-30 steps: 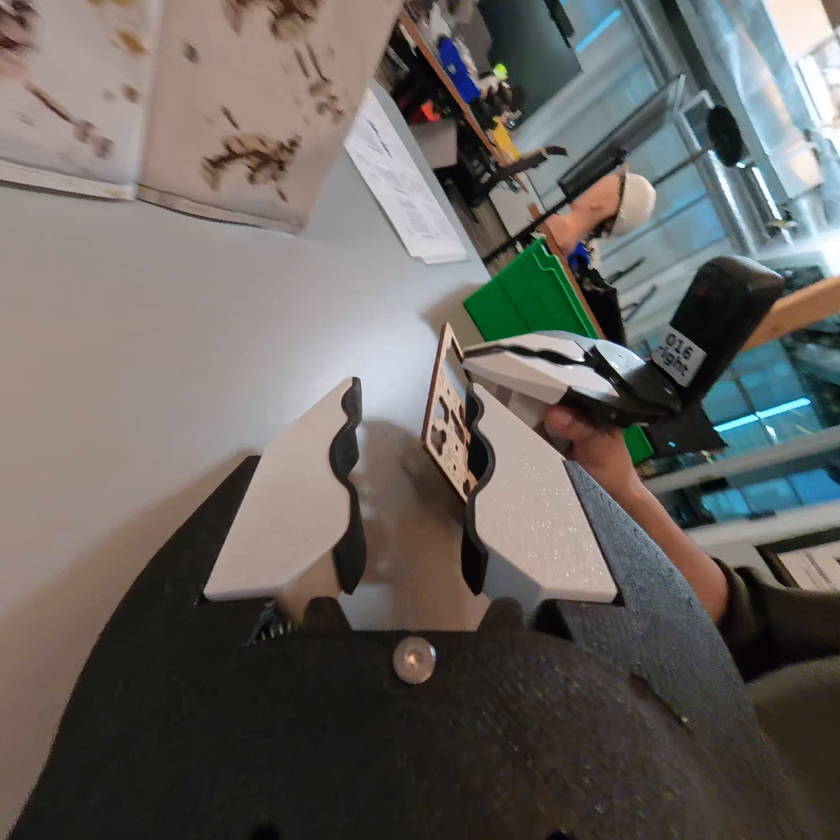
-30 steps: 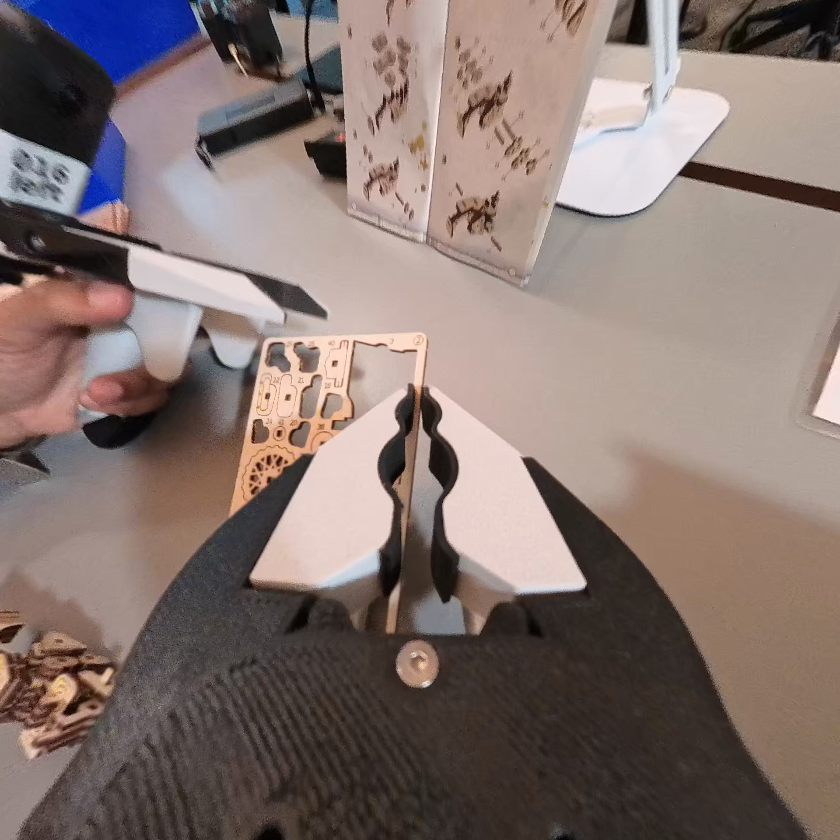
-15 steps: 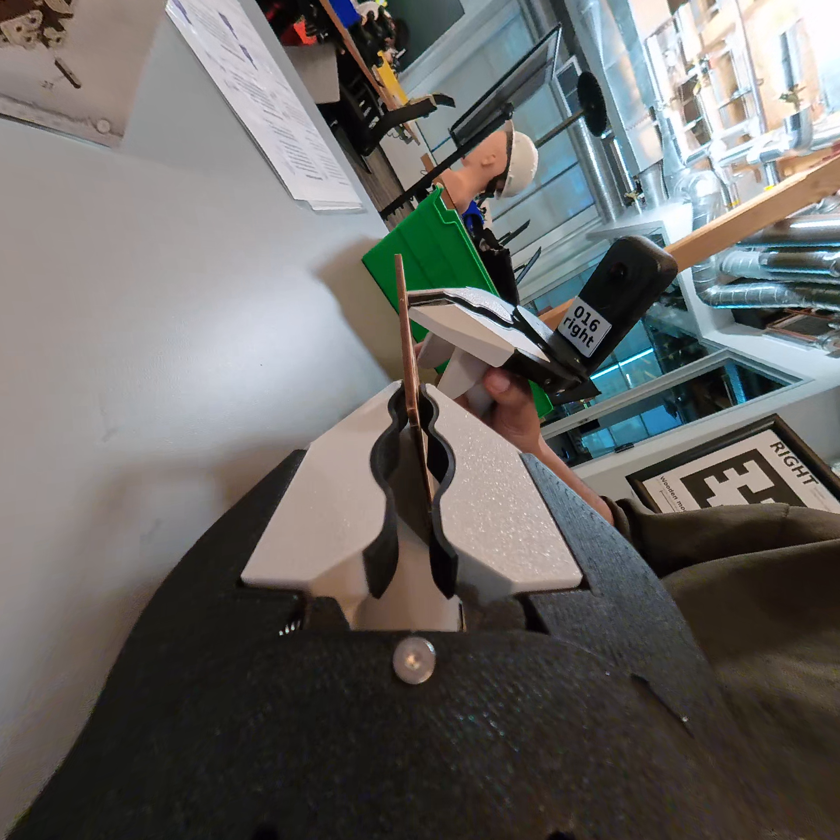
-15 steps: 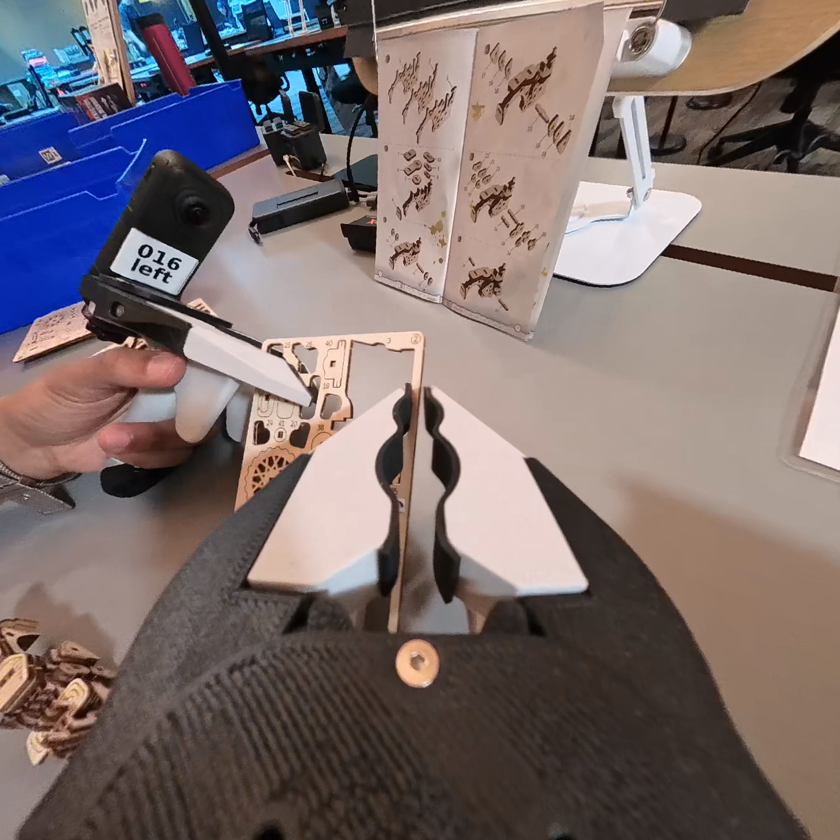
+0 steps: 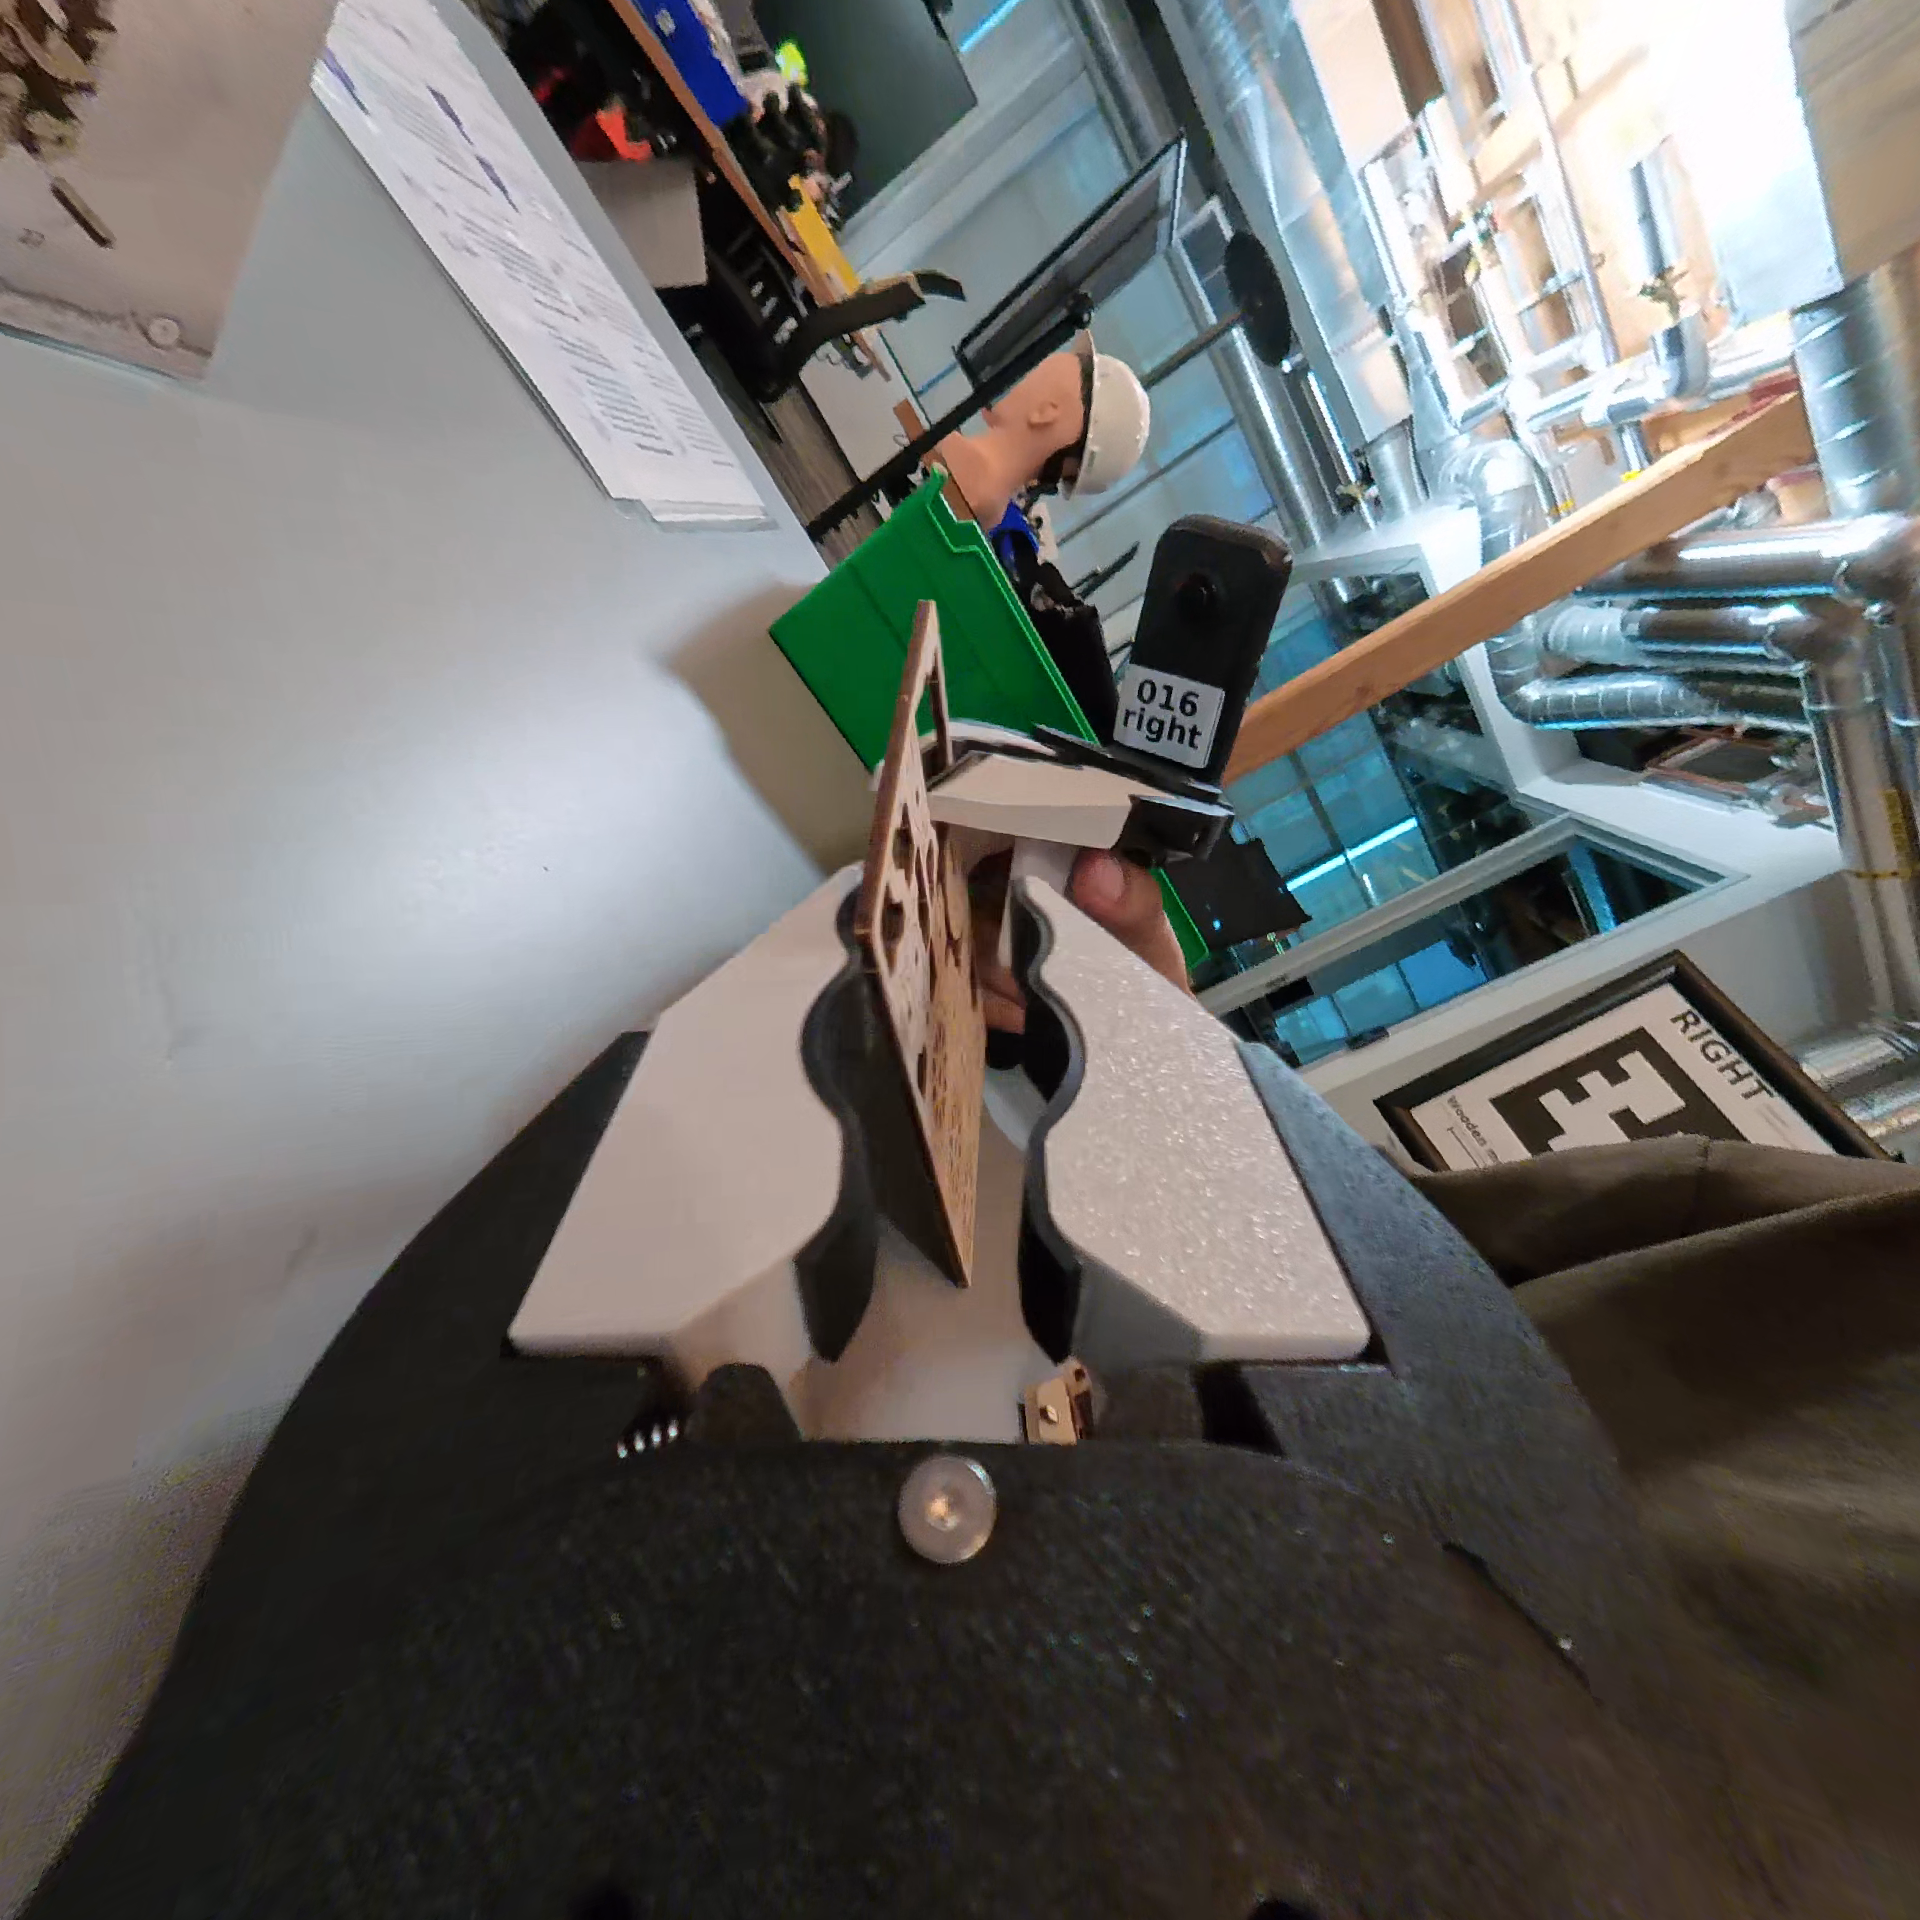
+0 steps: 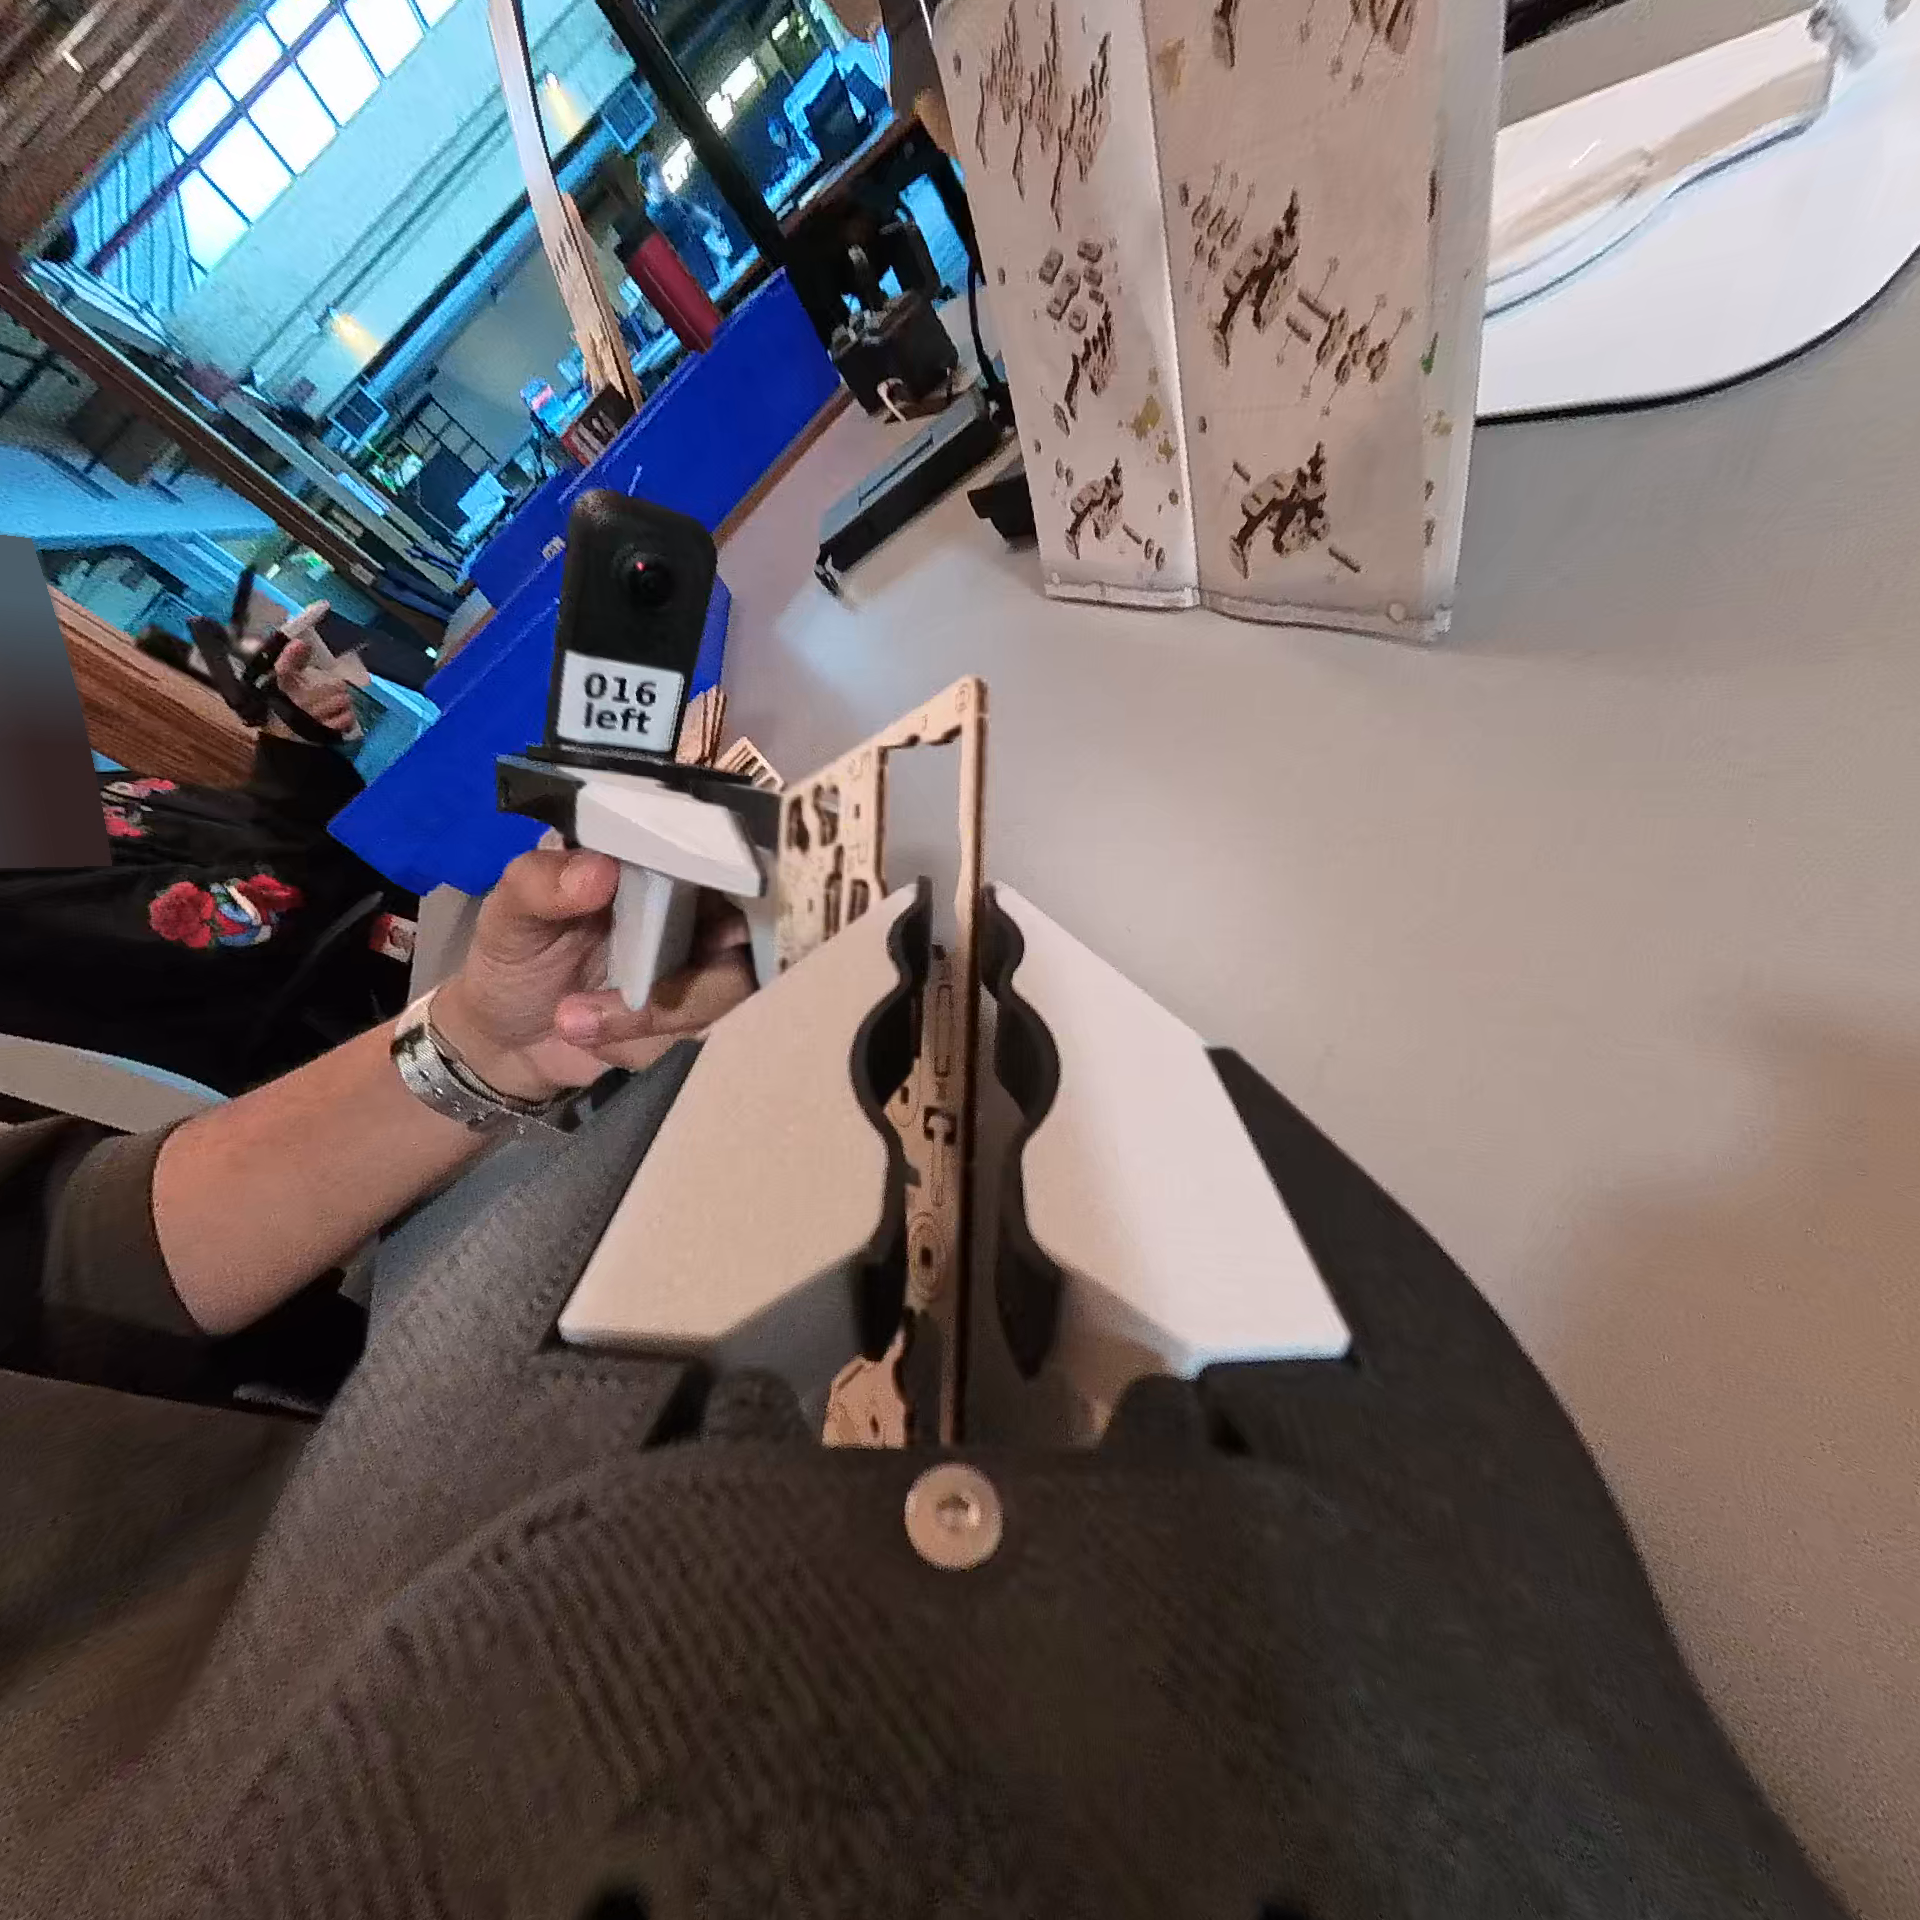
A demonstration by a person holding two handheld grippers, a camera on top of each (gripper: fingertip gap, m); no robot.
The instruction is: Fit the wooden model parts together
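A thin laser-cut wooden parts sheet (image 6: 831,831) is held upright in the air above the grey table (image 6: 1455,883). My right gripper (image 6: 956,891) is shut on one edge of it, seen edge-on between the fingers. My left gripper (image 5: 932,899) is open, and the sheet (image 5: 920,935) stands tilted in the gap, close to the left-hand pad. In the left wrist view the right gripper (image 5: 935,779) clamps the sheet's far side. In the right wrist view the left gripper (image 6: 769,842) reaches the sheet's left part.
A folded picture instruction stand (image 6: 1226,312) and a white lamp base (image 6: 1662,260) stand at the back of the table. Blue bins (image 6: 623,582) are at the left. A green bin (image 5: 914,634), a printed page (image 5: 540,270) and a framed sign (image 5: 1621,1081) show in the left wrist view. Less than 4 cm separates the two grippers' tips.
The left gripper closed on the sheet half a second ago and its jaws now stand apart again. Both grippers and the sheet have risen off the table; the right stays shut.
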